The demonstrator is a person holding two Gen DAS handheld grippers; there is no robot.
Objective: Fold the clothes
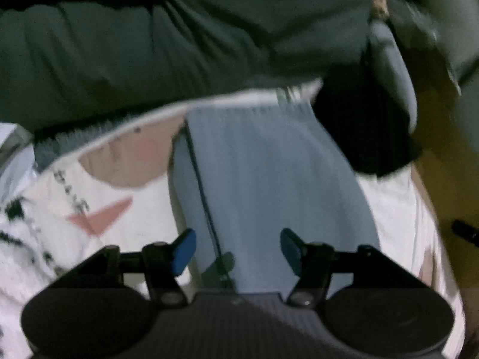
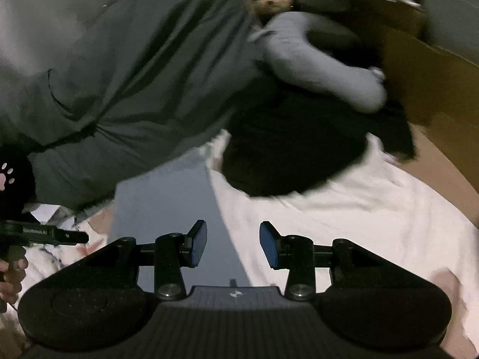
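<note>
Pale blue garment [image 1: 263,173] flat, beside dark green garment [image 1: 149,53].

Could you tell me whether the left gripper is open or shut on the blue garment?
Open. The left gripper has its blue pads apart with nothing clamped; the blue garment lies flat beyond them.

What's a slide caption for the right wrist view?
Right gripper open and empty over a blue cloth and white sheet, dark green garment heaped behind.

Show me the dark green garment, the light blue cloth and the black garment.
dark green garment [image 1: 155,51], left wrist view, its middle.
light blue cloth [image 1: 263,173], left wrist view, its centre.
black garment [image 2: 293,155], right wrist view, its middle.
</note>
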